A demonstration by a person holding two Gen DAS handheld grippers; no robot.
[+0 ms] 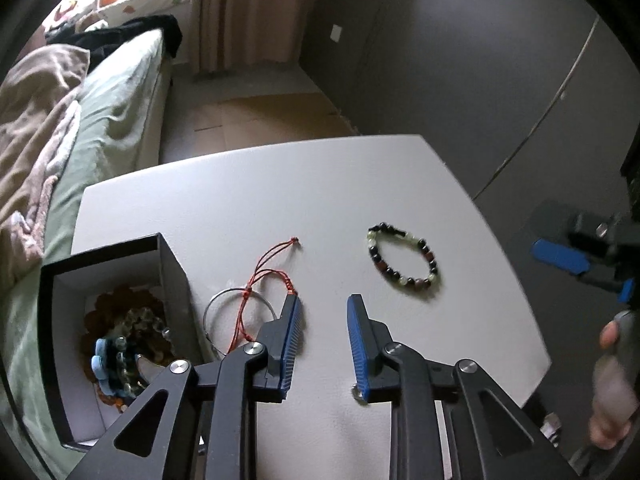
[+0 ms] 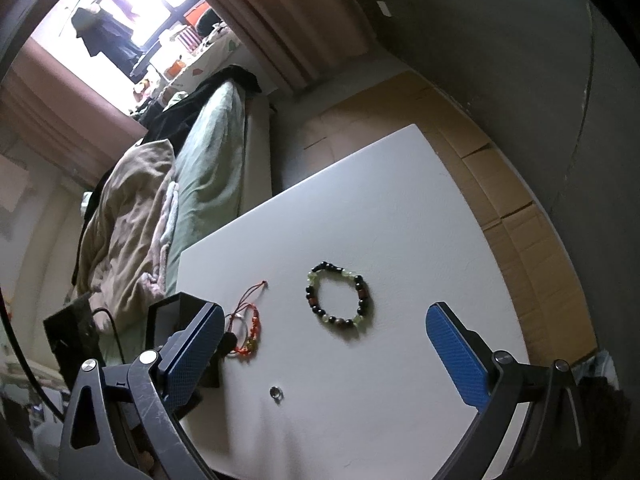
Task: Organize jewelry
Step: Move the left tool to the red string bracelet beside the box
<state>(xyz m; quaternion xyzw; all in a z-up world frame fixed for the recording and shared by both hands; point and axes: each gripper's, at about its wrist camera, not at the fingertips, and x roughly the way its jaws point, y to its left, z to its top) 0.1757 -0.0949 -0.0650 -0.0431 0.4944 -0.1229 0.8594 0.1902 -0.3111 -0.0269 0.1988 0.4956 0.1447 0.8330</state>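
Left to right, left wrist view: black box (image 1: 172,264) at 9 o'clock, open, with beaded pieces (image 1: 132,344) inside. Just right of it, a red cord bracelet (image 1: 264,276) lies across a thin metal bangle (image 1: 240,312). Your left gripper (image 1: 323,308) sits at 6 o'clock, jaws narrowed, nothing between them, left fingertip touching the cord. Small ring (image 1: 357,393) lies by the right finger. Beaded bracelet (image 1: 404,254) at 2 o'clock on the white table (image 1: 248,196). Right gripper (image 2: 324,320): wide, empty.
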